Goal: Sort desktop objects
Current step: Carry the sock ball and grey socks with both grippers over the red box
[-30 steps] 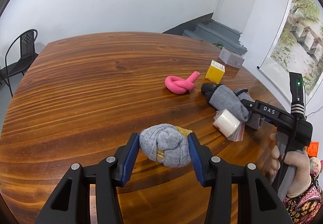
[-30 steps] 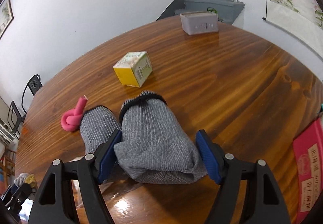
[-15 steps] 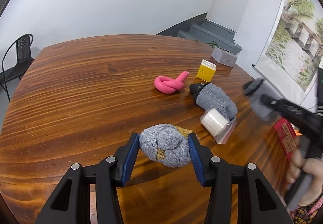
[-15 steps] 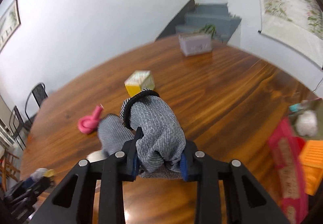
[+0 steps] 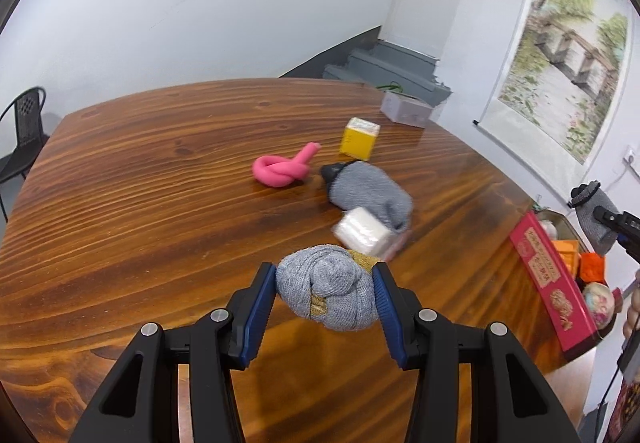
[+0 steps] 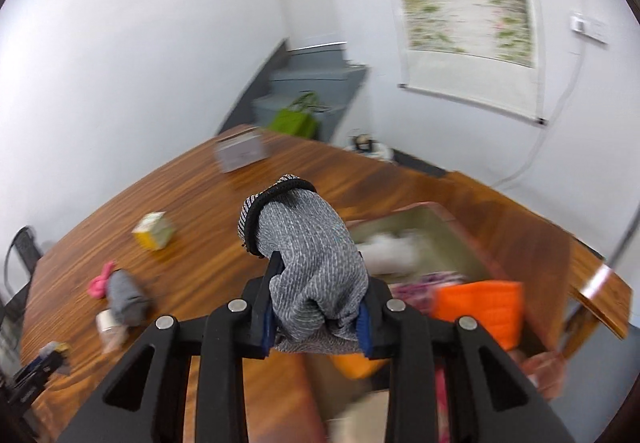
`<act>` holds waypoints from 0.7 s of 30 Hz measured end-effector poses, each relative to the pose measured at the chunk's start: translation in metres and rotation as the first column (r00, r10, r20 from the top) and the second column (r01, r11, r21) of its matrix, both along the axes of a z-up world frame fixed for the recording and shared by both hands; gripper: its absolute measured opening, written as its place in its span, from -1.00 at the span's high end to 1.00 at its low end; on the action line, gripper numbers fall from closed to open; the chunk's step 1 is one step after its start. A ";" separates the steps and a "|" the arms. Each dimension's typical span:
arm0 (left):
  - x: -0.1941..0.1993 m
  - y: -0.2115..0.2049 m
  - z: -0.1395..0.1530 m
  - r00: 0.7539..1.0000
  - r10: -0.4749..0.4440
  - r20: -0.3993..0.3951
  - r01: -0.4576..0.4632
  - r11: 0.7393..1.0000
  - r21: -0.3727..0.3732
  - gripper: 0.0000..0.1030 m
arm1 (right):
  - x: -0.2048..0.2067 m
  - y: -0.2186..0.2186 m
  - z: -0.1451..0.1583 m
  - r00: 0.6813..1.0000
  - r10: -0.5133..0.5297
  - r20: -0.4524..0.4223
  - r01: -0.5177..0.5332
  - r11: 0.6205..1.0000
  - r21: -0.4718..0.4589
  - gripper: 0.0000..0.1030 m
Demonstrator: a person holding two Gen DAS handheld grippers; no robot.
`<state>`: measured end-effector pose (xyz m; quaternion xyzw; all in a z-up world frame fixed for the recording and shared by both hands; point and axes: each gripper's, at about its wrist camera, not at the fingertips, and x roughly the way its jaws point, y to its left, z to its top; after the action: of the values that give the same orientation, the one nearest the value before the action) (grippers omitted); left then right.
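Between the blue pads of the left tool [image 5: 326, 299] sits a rolled light-grey sock bundle with a mustard-yellow band [image 5: 330, 293], pinched from both sides and held clear above the brown wood-grain table [image 5: 140, 203]. Beyond it on the table lie a white roll in a clear wrapper [image 5: 363, 231], a grey knitted glove with a black cuff [image 5: 368, 189] just behind and touching that roll, a knotted pink foam tube [image 5: 282, 171] near the glove's cuff, and a yellow cardboard box [image 5: 359, 137] standing upright a little farther back. A pale grey rectangular box [image 5: 408, 109] rests near the table's far edge.

At the right rim of the left wrist view, the right tool [image 6: 318, 327] appears well apart from the others, carrying a second grey knitted glove with a black cuff [image 6: 308, 255]. The right wrist view shows this glove squeezed tight between the narrow-set blue pads, its cuff end standing up and away from the tool, its lower part bunched in the grip. It hangs over the table's edge region, above an open bin [image 6: 432, 219] whose contents are blurred; an orange object [image 6: 480, 307] and something white can be made out inside, but not identified. A long red box with gold print [image 5: 552, 279] lies along the table edge beside that bin. A landscape scroll painting [image 5: 568, 55] hangs on the white wall behind.
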<state>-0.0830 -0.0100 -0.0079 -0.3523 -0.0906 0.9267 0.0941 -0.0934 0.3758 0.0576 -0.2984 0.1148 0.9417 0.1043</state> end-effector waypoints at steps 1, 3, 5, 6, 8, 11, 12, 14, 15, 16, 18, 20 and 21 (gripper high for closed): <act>0.002 0.006 0.002 1.000 -0.009 -0.003 0.009 1.000 -0.001 0.02 | -0.002 0.009 -0.001 1.000 -0.016 0.012 0.016 1.000 0.003 0.34; 0.004 0.019 0.006 1.000 -0.025 -0.006 0.025 1.000 -0.004 0.02 | -0.006 0.024 -0.003 0.998 -0.042 0.038 0.041 0.999 0.011 0.34; 0.005 0.033 0.010 0.999 -0.047 -0.008 0.047 0.999 -0.012 0.02 | -0.011 0.035 -0.005 0.997 -0.056 0.061 0.055 0.998 0.023 0.34; 0.005 0.042 0.012 0.998 -0.061 -0.008 0.061 0.998 -0.016 0.02 | -0.014 0.040 -0.006 0.996 -0.057 0.072 0.055 0.998 0.031 0.34; 0.004 0.060 0.019 0.996 -0.088 -0.013 0.087 0.996 -0.026 0.02 | -0.025 0.049 -0.012 0.993 -0.048 0.110 0.044 0.998 0.034 0.34; 0.002 0.089 0.031 0.991 -0.127 -0.032 0.125 0.991 -0.058 0.02 | -0.039 0.058 -0.020 0.985 -0.002 0.171 0.000 1.000 0.013 0.34; 0.002 0.099 0.036 0.989 -0.141 -0.039 0.138 0.988 -0.070 0.02 | -0.044 0.057 -0.023 0.982 0.011 0.189 -0.017 1.000 0.026 0.34; 0.000 0.120 0.044 0.984 -0.172 -0.054 0.167 0.982 -0.088 0.02 | -0.052 0.054 -0.028 0.974 0.036 0.222 -0.049 0.998 0.050 0.34; -0.001 0.129 0.049 0.980 -0.188 -0.061 0.182 0.979 -0.089 0.02 | -0.055 0.053 -0.031 0.971 0.048 0.234 -0.062 0.996 0.056 0.34; -0.002 0.135 0.051 0.978 -0.200 -0.064 0.194 0.977 -0.085 0.02 | -0.056 0.052 -0.035 0.968 0.058 0.245 -0.075 0.995 0.061 0.34; -0.006 0.150 0.056 0.972 -0.226 -0.062 0.222 0.973 -0.065 0.02 | -0.059 0.052 -0.039 0.965 0.072 0.253 -0.091 0.994 0.068 0.32; -0.012 0.162 0.058 0.967 -0.248 -0.052 0.247 0.968 -0.036 0.02 | -0.058 0.054 -0.041 0.964 0.086 0.251 -0.105 0.993 0.062 0.27; -0.016 0.169 0.058 0.965 -0.259 -0.046 0.259 0.966 -0.019 0.02 | -0.058 0.056 -0.043 0.964 0.096 0.249 -0.113 0.992 0.056 0.27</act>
<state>-0.0988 0.1587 0.0505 -0.3394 -0.0356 0.9152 0.2143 -0.1511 0.4319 0.0150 -0.4147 0.0524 0.9051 0.0781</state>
